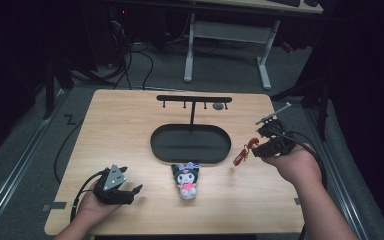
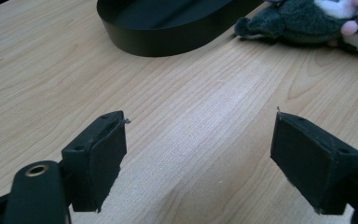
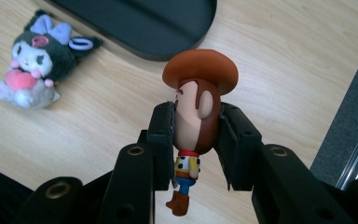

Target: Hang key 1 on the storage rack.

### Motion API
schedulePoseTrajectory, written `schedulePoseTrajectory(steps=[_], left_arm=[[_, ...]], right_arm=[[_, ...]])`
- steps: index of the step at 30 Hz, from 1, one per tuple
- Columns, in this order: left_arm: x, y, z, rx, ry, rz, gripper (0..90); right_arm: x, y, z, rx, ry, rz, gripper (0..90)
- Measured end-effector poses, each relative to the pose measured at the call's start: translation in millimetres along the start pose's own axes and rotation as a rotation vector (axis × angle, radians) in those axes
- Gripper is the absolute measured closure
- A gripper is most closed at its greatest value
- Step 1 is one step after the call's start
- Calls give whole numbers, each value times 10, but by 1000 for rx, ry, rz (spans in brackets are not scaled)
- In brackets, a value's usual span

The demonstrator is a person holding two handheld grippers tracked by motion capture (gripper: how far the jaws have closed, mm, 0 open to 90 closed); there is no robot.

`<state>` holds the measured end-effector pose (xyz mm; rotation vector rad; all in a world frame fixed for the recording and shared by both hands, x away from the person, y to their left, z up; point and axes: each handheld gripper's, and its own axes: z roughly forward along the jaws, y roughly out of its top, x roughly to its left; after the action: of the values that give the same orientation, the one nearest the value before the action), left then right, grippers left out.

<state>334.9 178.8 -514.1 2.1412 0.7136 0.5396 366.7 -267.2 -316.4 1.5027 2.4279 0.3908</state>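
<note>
the right gripper (image 3: 196, 140) has its fingers (image 3: 162, 140) pinched on the head of a small cowboy figurine (image 3: 196, 116), brown hat above the grip, little body and boots dangling below. from the high view the figurine (image 1: 241, 154) hangs off the right gripper (image 1: 267, 147) over the right part of the bench (image 1: 130, 120), just beside the right end of the black oval tray (image 1: 190, 144). behind the tray stands a black hanger stand (image 1: 194, 100) with small pegs under its crossbar.

the left gripper (image 1: 114, 187) rests near the front left of the bench, its fingers (image 2: 98, 161) spread wide with nothing but bare wood between them. a dark plush toy (image 1: 186, 180) with a pink heart lies in front of the tray, between the two hands.

my guess is the figurine is headed for a peg on the stand. to do it well i'd keep the squeeze firm, since the head is round and smooth and could twist out. whether it has a loop on top i cannot tell from here. carry it high enough to pass the tray rim, come at the peg slowly and level, and let go only once the weight hangs by itself. the left hand could steady the stand base if it wobbles.
</note>
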Motion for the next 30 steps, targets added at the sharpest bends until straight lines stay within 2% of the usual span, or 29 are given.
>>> schedulePoseTrajectory(steps=[17, 30], left_arm=[[12, -5, -22, -3, -2, 5, 186], [47, -39, -65, -7, 6, -11, 187]], right_arm=[[11, 439, 12, -27, -18, -12, 684], [18, 738, 96, -48, -12, -9, 684]])
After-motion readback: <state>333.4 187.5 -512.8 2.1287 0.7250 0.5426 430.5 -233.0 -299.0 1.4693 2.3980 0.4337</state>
